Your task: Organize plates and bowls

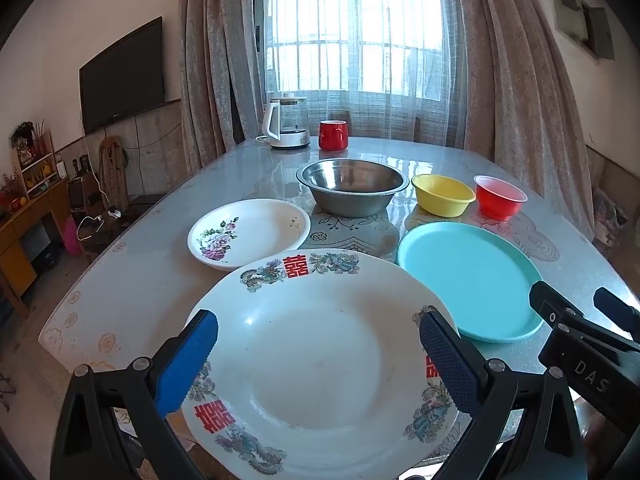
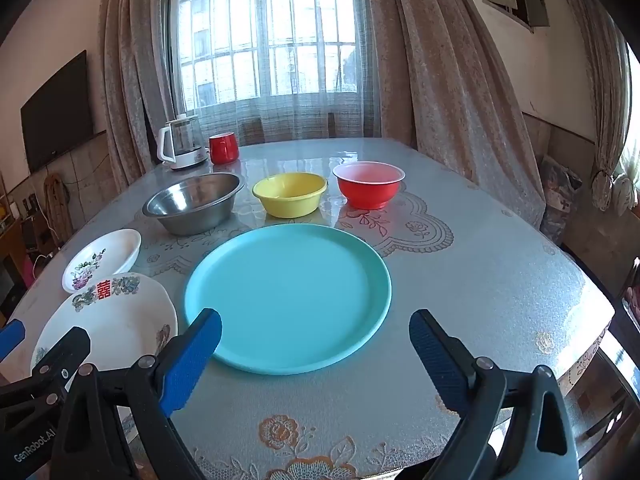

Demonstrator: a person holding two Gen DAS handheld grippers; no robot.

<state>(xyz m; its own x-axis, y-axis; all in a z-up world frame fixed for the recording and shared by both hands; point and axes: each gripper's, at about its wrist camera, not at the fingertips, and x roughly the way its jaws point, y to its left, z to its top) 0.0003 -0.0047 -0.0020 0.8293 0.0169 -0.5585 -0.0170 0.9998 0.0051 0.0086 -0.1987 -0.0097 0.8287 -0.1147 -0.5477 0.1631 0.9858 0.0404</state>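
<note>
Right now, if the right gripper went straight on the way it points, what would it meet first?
Probably the teal plate: the open right gripper tilts down toward its near rim, nothing between; depth is uncertain.

Left gripper (image 1: 318,340) pads hide parts of the dragon plate (image 1: 320,360) rim; its near edge is cropped.

Bright daylight pours through the barred window (image 1: 354,36) behind a sheer net, with heavy beige curtains (image 1: 208,60) on both sides. Left of the window there's a dark TV (image 1: 122,76) on the cream wall, and lower down a wooden shelf unit (image 1: 34,168) full of knick-knacks.
</note>
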